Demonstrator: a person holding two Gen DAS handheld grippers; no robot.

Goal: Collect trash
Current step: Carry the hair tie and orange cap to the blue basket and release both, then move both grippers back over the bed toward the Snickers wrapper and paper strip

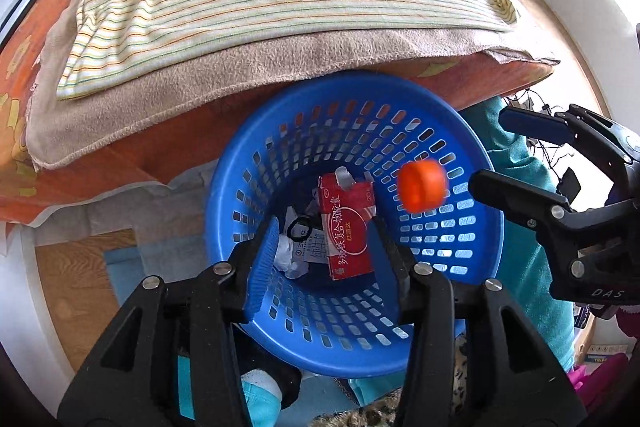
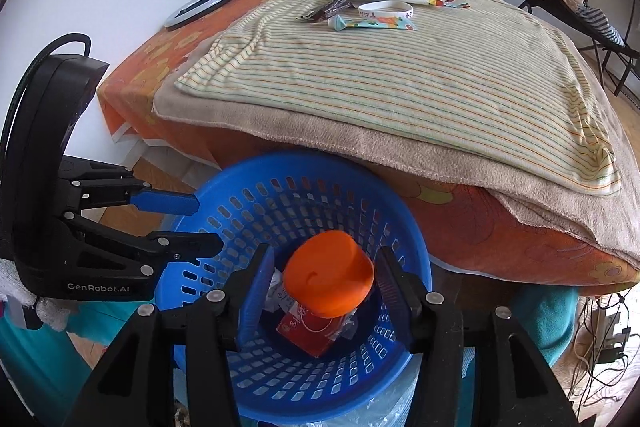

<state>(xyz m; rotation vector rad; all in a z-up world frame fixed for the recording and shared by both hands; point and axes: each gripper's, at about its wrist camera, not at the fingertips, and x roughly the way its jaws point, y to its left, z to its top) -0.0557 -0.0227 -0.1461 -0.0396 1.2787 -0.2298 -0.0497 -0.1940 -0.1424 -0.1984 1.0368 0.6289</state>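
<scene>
Fingers on the right gripper (image 2: 320, 291) are spread wide, and the orange cap (image 2: 329, 275) sits between them touching neither, blurred in the left wrist view, right over the blue basket (image 2: 400, 219). Its open hollow side faces the right camera. Left gripper (image 1: 328, 259) is spread wide too, holding nothing, hanging over the basket's near rim. Down in the basket there's a red carton (image 1: 347, 227) lying with its long axis running near to far, plus crumpled paper (image 1: 290, 259). Basket's far rim sits right under the bed edge (image 2: 520, 227). Far off on the striped blanket (image 2: 400, 75): a wrapper (image 2: 326, 11), tube (image 2: 372, 23) and white wristband (image 2: 386, 9).
</scene>
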